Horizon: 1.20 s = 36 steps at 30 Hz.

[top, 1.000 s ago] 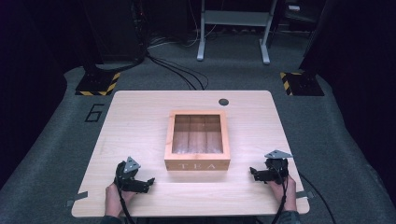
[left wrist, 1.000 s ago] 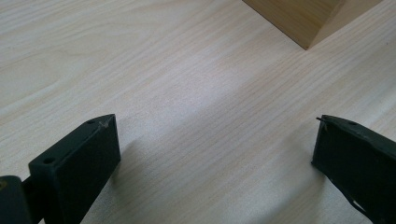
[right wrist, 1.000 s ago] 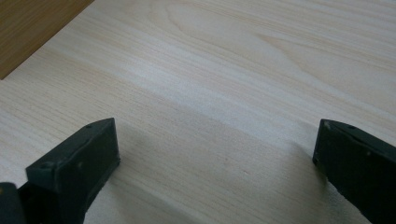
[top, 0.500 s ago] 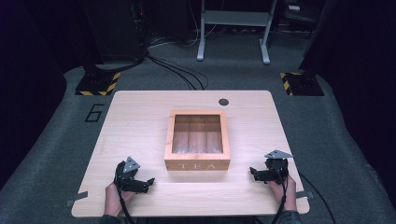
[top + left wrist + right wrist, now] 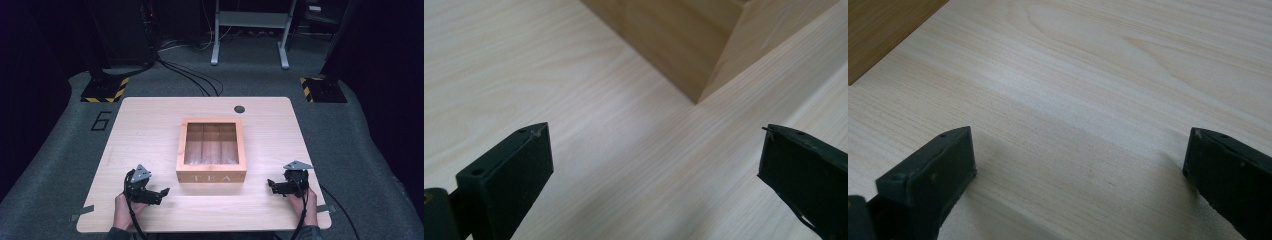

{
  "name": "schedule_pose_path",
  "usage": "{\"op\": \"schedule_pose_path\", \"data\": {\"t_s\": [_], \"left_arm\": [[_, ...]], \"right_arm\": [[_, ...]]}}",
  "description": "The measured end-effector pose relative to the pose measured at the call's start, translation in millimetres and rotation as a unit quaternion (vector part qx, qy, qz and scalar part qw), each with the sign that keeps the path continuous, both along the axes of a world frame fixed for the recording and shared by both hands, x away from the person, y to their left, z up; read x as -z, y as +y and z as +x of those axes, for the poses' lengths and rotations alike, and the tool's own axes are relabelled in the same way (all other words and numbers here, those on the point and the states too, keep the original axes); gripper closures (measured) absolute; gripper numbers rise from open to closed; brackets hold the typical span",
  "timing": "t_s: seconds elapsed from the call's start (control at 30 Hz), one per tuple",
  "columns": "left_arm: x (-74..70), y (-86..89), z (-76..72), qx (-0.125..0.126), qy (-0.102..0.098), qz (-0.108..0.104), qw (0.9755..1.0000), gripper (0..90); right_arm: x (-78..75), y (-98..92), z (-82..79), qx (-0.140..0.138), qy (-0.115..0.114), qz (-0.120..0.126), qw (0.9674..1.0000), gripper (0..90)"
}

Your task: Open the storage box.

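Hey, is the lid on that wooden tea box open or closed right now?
Closed, it seems. The tea box sits flat and upright on the table, no raised lid visible; glare over its compartments suggests a clear pane in the lid frame.

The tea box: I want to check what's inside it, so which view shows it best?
The high view: the whole tea box from above, with its window lid, dividers and "TEA" lettering. The left gripper view catches one bottom corner; the right gripper view catches a sliver of its side at the top left.
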<state>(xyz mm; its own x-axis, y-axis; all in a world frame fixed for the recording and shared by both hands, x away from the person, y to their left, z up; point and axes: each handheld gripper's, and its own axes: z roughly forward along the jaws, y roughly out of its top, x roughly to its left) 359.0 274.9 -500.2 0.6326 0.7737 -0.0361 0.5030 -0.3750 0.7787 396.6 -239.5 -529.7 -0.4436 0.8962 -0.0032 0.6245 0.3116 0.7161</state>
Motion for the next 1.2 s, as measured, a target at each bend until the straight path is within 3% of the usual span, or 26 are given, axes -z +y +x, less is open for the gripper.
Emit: {"op": "schedule_pose_path", "data": {"t_s": [0.27, 0.37, 0.5, 0.63, 0.73, 0.9, 1.2], "left_arm": [[-13.2, -15.9, 5.6, 0.022, -0.013, -0.013, 0.9996, 6.0], [-15.6, -18.5, 5.4, 0.03, -0.023, -0.022, 0.999, 19.6], [-17.6, -21.3, 5.5, 0.043, -0.029, -0.036, 0.998, 45.3], [-17.2, -24.8, 6.5, 0.054, -0.032, -0.04, 0.9972, 64.7], [-15.3, -28.2, 7.7, 0.051, -0.032, -0.041, 0.9974, 74.5], [-13.9, -28.6, 8.5, 0.052, -0.031, -0.042, 0.9973, 80.5], [-13.5, -25.4, 5.4, 0.048, -0.035, -0.066, 0.9961, 86.9]], "right_arm": [[-0.1, -0.1, 0.0, -0.001, 0.001, 0.0, 1.0, 0.0], [-0.1, -0.1, 0.0, 0.0, 0.001, 0.0, 1.0, 0.0], [0.0, 0.0, 0.0, 0.0, 0.0, 0.0, 1.0, 0.0], [-0.1, -0.1, 0.0, 0.0, 0.001, 0.0, 1.0, 0.0], [0.0, 0.0, 0.0, 0.0, 0.0, 0.0, 1.0, 0.0], [-0.1, -0.1, 0.1, -0.001, 0.0, -0.001, 1.0, 0.0], [-0.2, -0.1, 0.0, -0.001, 0.001, 0.0, 1.0, 0.0]]}}
